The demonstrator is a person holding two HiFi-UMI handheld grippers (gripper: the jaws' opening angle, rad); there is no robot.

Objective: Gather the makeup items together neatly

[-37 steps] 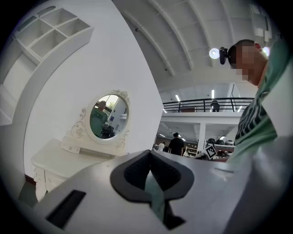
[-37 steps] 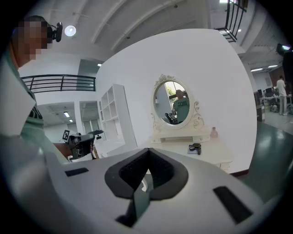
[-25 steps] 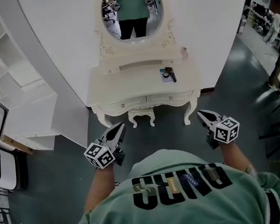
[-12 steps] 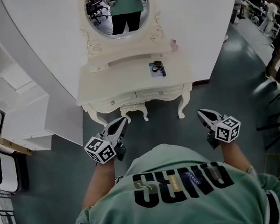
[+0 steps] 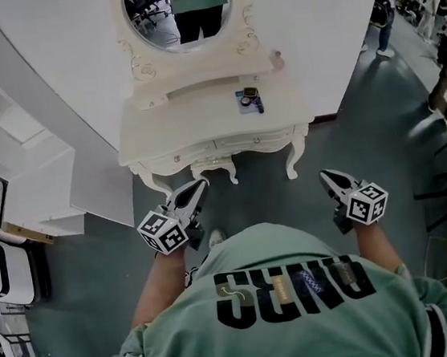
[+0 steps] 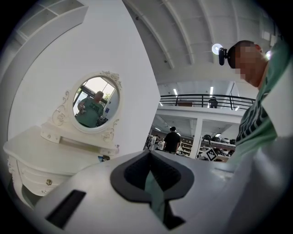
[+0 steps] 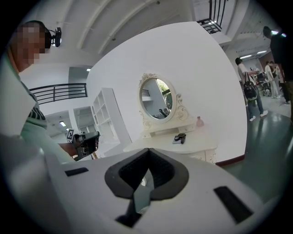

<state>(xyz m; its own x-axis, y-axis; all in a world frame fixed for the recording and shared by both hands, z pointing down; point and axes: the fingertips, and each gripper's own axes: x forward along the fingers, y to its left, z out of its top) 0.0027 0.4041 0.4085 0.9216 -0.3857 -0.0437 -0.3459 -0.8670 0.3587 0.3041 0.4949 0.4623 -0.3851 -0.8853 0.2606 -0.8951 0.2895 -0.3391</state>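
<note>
You stood short of the dressing table (image 5: 177, 131) with nothing gathered yet, so by my reading the whole job lay ahead. Your left gripper (image 5: 195, 192) and right gripper (image 5: 331, 182) were both closed tight and empty, well apart from the table. The makeup items (image 5: 249, 100) lay clustered on the tabletop's right half, beyond both grippers, with a small pink bottle (image 5: 277, 59) apart by the wall.

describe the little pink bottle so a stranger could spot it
Look at the cream dressing table with the oval mirror. At its back right corner, beside the mirror, stands the pink bottle. It is alone and upright, unlike the dark makeup items lying flat.
</note>
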